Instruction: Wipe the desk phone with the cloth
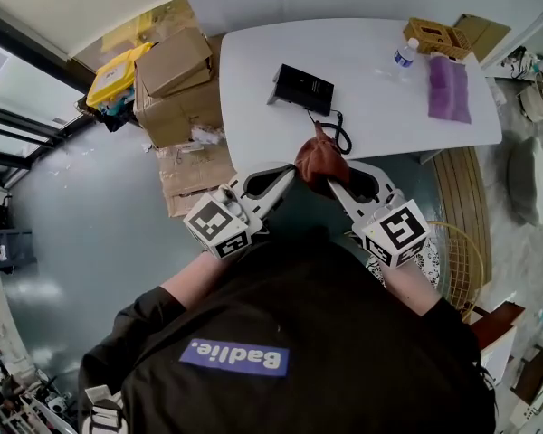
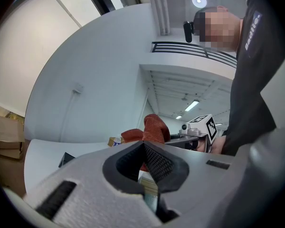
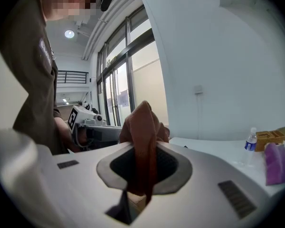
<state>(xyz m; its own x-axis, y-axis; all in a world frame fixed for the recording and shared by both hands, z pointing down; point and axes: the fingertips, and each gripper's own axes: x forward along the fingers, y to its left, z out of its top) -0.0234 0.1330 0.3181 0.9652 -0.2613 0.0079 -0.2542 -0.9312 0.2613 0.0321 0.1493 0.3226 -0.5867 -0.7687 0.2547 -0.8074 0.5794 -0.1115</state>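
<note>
The black desk phone (image 1: 303,87) lies on the white table (image 1: 253,61), its coiled cord (image 1: 340,136) trailing toward the near edge. A rust-brown cloth (image 1: 319,159) hangs in the air just before that edge, held between both grippers. My right gripper (image 1: 329,183) is shut on the cloth (image 3: 143,127), which passes down through its jaws. My left gripper (image 1: 293,173) comes in from the left, its jaws closed at the tip on an edge of the cloth (image 2: 153,128). In the left gripper view a corner of the phone (image 2: 66,159) shows low at the left.
At the table's far right are a water bottle (image 1: 404,54), a purple cloth (image 1: 449,89) and a wooden box (image 1: 436,36). Cardboard boxes (image 1: 176,84) and a yellow bag (image 1: 118,72) are stacked left of the table. A wire-frame chair (image 1: 457,265) stands at my right.
</note>
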